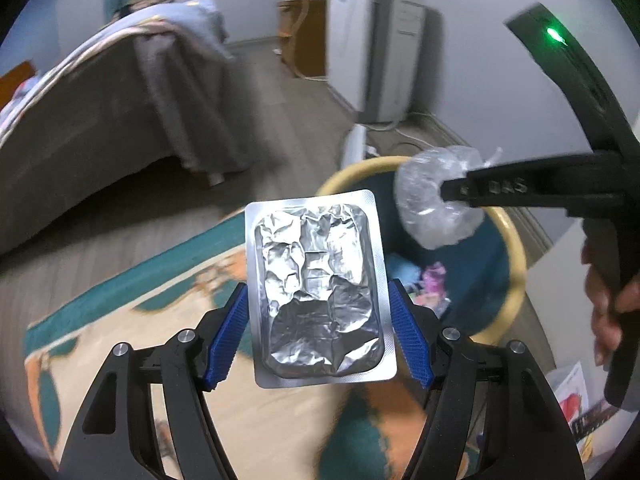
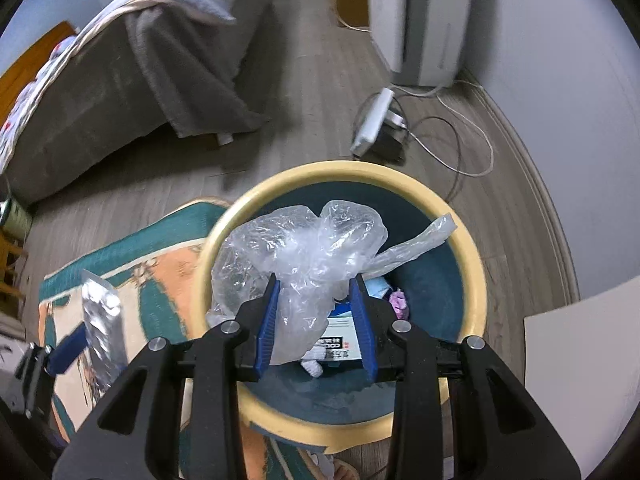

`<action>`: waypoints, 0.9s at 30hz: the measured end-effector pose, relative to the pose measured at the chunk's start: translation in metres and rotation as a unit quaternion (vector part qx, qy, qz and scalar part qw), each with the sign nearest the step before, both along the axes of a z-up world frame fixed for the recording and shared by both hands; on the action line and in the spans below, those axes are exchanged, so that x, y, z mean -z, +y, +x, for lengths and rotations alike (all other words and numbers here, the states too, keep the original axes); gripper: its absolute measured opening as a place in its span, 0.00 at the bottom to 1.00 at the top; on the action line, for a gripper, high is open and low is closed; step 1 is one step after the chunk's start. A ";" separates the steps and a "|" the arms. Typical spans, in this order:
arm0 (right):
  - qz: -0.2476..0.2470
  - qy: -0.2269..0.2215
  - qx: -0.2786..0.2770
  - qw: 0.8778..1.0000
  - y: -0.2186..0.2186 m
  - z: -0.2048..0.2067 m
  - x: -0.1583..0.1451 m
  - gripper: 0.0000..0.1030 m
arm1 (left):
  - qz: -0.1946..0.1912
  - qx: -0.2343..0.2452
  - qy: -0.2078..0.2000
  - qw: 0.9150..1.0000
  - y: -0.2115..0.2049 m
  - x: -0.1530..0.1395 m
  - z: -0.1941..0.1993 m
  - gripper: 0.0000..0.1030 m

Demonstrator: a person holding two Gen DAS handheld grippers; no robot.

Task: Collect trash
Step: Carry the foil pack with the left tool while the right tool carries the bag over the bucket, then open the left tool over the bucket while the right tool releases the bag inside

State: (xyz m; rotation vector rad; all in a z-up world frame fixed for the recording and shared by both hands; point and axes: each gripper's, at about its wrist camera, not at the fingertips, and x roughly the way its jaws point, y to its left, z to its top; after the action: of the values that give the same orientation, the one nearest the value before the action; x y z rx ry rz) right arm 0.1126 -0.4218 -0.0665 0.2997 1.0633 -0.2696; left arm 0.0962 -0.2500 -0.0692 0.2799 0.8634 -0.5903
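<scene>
My left gripper (image 1: 318, 312) is shut on a silver foil blister pack (image 1: 318, 292) and holds it upright above the rug, left of the bin. It also shows in the right wrist view (image 2: 102, 320). My right gripper (image 2: 316, 320) is shut on a crumpled clear plastic bag (image 2: 304, 256) and holds it over the open bin (image 2: 476, 280), a round bin with a yellow rim and dark teal inside. In the left wrist view the bag (image 1: 436, 204) hangs over the bin rim (image 1: 516, 264). Boxes and wrappers lie in the bin.
A patterned teal and orange rug (image 2: 160, 256) lies under the bin's left side. A bed with a grey blanket (image 2: 168, 60) stands at the left. A white appliance (image 2: 420, 20), a power strip (image 2: 374, 120) and cables lie on the wooden floor behind the bin.
</scene>
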 end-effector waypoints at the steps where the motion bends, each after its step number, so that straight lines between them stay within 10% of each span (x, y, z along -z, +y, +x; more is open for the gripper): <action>1: 0.000 0.001 0.007 1.000 -0.004 -0.001 0.002 0.32 | 0.002 0.008 0.000 1.000 -0.005 0.001 -0.001 0.68; 12: 0.022 0.012 0.047 0.999 -0.028 -0.003 0.018 0.36 | 0.032 0.066 -0.007 0.997 -0.063 0.019 0.000 0.68; 27: 0.042 -0.003 0.014 0.999 -0.010 0.008 0.018 0.76 | 0.010 0.018 0.004 1.000 -0.038 0.027 0.010 0.90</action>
State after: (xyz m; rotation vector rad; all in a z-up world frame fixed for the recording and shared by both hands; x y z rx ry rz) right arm 0.1205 -0.4323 -0.0845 0.3919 1.0665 -0.2497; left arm 0.1065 -0.2878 -0.0962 0.3127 0.8736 -0.6169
